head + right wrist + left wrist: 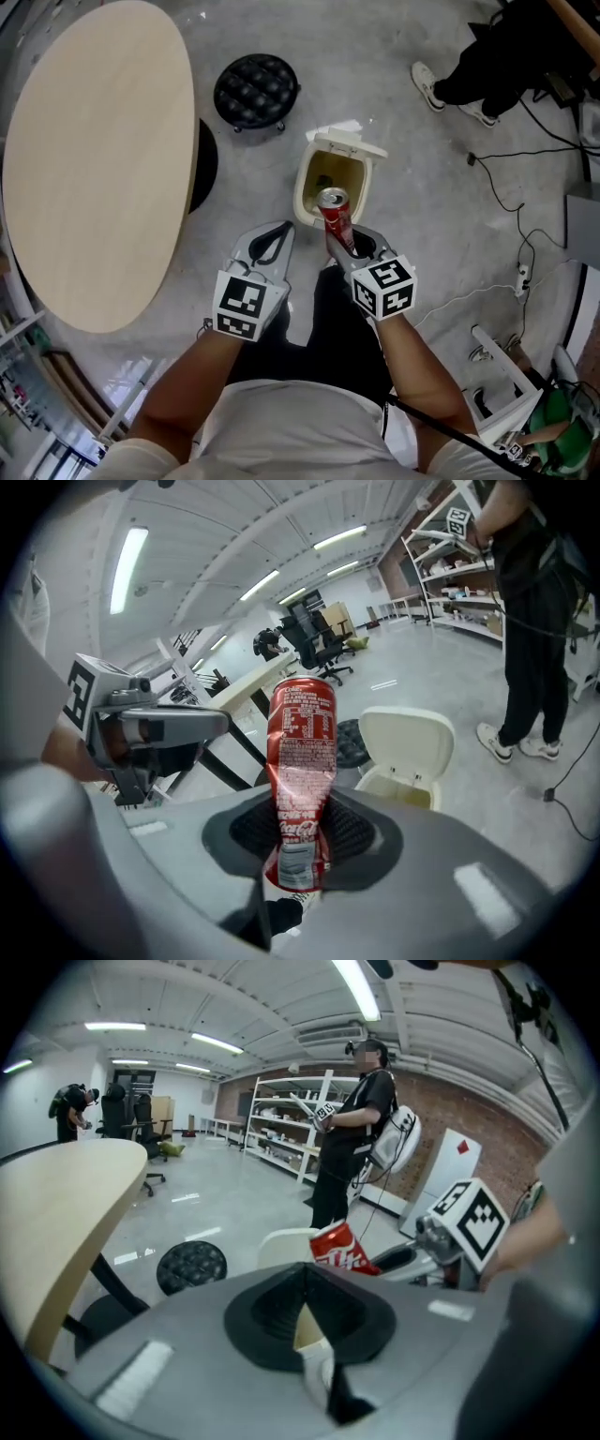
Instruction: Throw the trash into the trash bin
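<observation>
The can (333, 202) in the right claw (342, 236) hangs before the bin (302, 187), stool (255, 89) beyond, table (94, 159) left.

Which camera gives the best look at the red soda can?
The right gripper view: the red can fills the centre, pinched in the right gripper. The head view shows its top; the left gripper view only a corner.

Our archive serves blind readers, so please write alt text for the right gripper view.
The right tongs grip the lower end of a dented red aluminium drink can, held upright. Behind it a cream plastic trash bin sits on the grey floor with its lid open; a person in black stands at right.
</observation>
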`<state>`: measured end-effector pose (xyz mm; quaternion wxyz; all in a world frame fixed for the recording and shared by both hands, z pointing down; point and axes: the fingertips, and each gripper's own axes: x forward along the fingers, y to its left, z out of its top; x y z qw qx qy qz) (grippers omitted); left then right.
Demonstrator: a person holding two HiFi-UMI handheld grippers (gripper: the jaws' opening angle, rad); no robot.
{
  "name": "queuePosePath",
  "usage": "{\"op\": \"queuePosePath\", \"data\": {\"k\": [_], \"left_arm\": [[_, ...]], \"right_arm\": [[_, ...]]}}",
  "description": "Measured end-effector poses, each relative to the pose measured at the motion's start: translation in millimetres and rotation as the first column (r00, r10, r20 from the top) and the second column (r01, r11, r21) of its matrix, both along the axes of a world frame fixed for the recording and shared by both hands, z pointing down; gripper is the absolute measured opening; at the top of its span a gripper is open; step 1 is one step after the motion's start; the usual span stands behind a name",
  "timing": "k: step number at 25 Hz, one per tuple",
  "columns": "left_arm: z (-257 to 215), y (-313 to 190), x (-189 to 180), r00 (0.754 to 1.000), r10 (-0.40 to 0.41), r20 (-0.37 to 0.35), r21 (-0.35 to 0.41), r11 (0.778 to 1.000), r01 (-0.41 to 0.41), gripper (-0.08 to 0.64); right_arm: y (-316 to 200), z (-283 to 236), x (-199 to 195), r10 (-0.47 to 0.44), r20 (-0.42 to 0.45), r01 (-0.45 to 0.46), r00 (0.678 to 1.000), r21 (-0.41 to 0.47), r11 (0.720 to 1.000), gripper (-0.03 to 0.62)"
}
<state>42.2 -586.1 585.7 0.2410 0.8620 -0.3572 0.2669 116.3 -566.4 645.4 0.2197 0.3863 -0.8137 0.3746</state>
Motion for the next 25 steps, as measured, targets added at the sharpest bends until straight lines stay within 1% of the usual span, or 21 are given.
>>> {"op": "queuePosePath", "data": {"k": [3,6,11,15,18,22,25], "left_arm": [[22.9,-3.8,6.1,1.0,0.006,0.021,-0.016,1.0,-0.006,0.006],[43.0,-5.6,7.0,0.999,0.004,0.045,-0.038,0.999,-0.003,0.006],[83.4,-10.4,7.3,0.996,-0.007,0.087,-0.084,0.996,0.014,0.006],[115.2,-11.3,14.4,0.994,0.003,0.105,-0.133,0.991,0.011,0.006],[134.9,-10.1,18.8,0.992,0.026,0.125,-0.162,0.987,-0.006,0.006],[155.9,-9.9,21.0,0.987,0.047,0.152,-0.175,0.984,-0.02,0.006],[167.6,-11.1,26.0,0.986,0.052,0.159,-0.178,0.984,-0.023,0.006]], "right_arm": [[-5.8,38.9,2.9,0.01,0.002,-0.01,1.0,-0.059,0.998,0.104],[-10.7,65.9,2.7,0.018,0.012,-0.016,1.0,-0.113,0.993,0.104],[-23.5,110.2,7.6,0.023,0.0,-0.023,1.0,-0.168,0.985,0.104],[-30.1,147.2,17.6,0.011,-0.043,-0.019,0.999,-0.192,0.981,0.104],[-31.8,172.4,23.1,0.008,-0.065,-0.022,0.998,-0.219,0.976,0.104],[-36.7,203.5,24.3,0.009,-0.089,-0.031,0.996,-0.259,0.965,0.105],[-41.3,225.7,27.9,-0.021,-0.146,-0.024,0.989,-0.299,0.954,0.105]]}}
